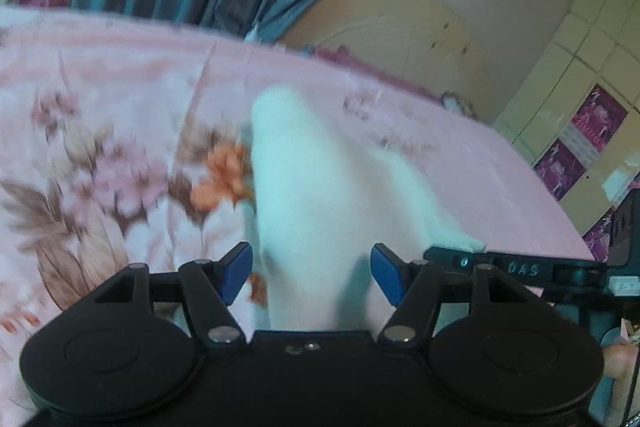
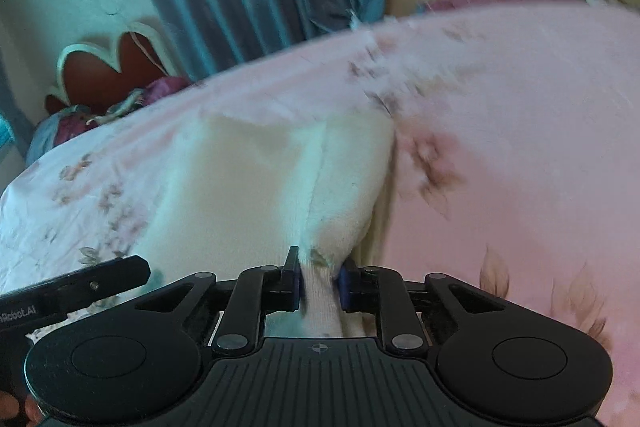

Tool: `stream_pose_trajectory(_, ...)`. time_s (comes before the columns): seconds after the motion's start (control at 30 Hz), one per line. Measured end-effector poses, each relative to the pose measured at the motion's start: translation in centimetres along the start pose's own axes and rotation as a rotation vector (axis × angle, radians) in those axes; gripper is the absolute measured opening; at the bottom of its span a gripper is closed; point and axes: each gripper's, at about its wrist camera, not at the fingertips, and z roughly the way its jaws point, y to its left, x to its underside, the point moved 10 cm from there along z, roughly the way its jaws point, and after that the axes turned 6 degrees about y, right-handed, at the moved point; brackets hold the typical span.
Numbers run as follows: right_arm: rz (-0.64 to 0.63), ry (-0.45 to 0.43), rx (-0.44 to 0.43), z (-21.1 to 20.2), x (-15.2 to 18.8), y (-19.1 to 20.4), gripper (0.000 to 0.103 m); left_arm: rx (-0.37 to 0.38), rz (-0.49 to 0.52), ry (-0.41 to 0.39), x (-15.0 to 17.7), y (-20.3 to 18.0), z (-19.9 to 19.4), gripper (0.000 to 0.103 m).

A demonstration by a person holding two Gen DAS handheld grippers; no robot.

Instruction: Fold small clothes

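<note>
Pink floral bedspread (image 2: 500, 147) — right gripper (image 2: 319, 279) clamping white garment (image 2: 280, 179), left gripper (image 1: 312, 273) agape.

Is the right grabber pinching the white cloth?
Yes. The right gripper is shut on the white cloth; its blue pads press the fabric from both sides.

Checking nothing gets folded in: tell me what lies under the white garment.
Around the white garment only the pink floral bedspread shows, so it rests on that. Whatever lies directly beneath is covered by the cloth. The right gripper pinches its near edge.
</note>
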Motion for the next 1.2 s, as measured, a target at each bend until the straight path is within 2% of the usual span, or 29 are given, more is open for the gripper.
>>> stream_pose_trajectory(0.07,0.014,0.002,-0.01,-0.3,-0.2,-0.1,0.024,-0.022,-0.018,0.04,0.9,0.7,1.1,0.066)
stream_pose_trajectory(0.13,0.013,-0.002,-0.002,-1.3,-0.4,-0.2,0.034,-0.021,-0.018,0.037,1.0,0.7,0.9,0.066)
stream_pose_trajectory(0.2,0.027,-0.025,0.003,-2.7,-0.7,-0.6,0.059,-0.015,-0.026,0.039,0.7,0.5,0.4,0.064)
stream_pose_trajectory(0.23,0.026,-0.045,0.011,-3.3,-0.9,-0.6,0.062,-0.006,-0.035,0.029,0.4,0.4,-0.1,0.064)
stream_pose_trajectory(0.37,-0.054,-0.109,0.073,-4.4,-2.6,0.4,0.062,-0.001,-0.018,-0.021,-1.9,-0.3,-0.8,0.063)
stream_pose_trajectory(0.53,-0.088,-0.139,0.111,-2.9,-4.9,1.5,0.059,-0.037,-0.02,-0.036,-4.5,-0.3,0.4,0.06)
stream_pose_trajectory(0.6,-0.093,-0.132,0.128,-2.0,-5.5,1.7,0.037,-0.056,-0.01,-0.045,-5.3,-0.3,0.9,0.059)
stream_pose_trajectory(0.63,-0.092,-0.126,0.131,-1.5,-5.9,1.7,0.033,-0.063,-0.007,-0.046,-5.6,-0.3,1.2,0.056)
stream_pose_trajectory(0.73,-0.094,-0.105,0.137,0.1,-6.8,1.8,0.033,-0.068,-0.014,-0.055,-6.6,-0.2,1.9,0.056)
stream_pose_trajectory(0.83,-0.094,-0.095,0.159,1.6,-8.0,1.6,0.033,-0.055,-0.041,-0.056,-7.3,0.1,3.3,0.049)
stream_pose_trajectory(0.97,-0.102,-0.041,0.236,5.2,-7.7,-0.6,0.033,-0.09,-0.058,-0.047,-6.9,1.2,5.1,0.052)
stream_pose_trajectory(1.0,-0.092,-0.032,0.229,5.9,-7.3,-1.4,0.033,-0.09,-0.06,-0.044,-6.7,1.3,5.4,0.053)
stream_pose_trajectory(1.1,-0.054,-0.05,0.193,5.7,-7.3,-2.0,0.034,-0.073,-0.11,-0.036,-6.5,1.8,5.5,0.055)
stream_pose_trajectory(1.2,-0.097,-0.091,0.2,5.2,-8.0,-1.3,0.034,-0.105,-0.053,-0.048,-7.4,1.2,5.6,0.054)
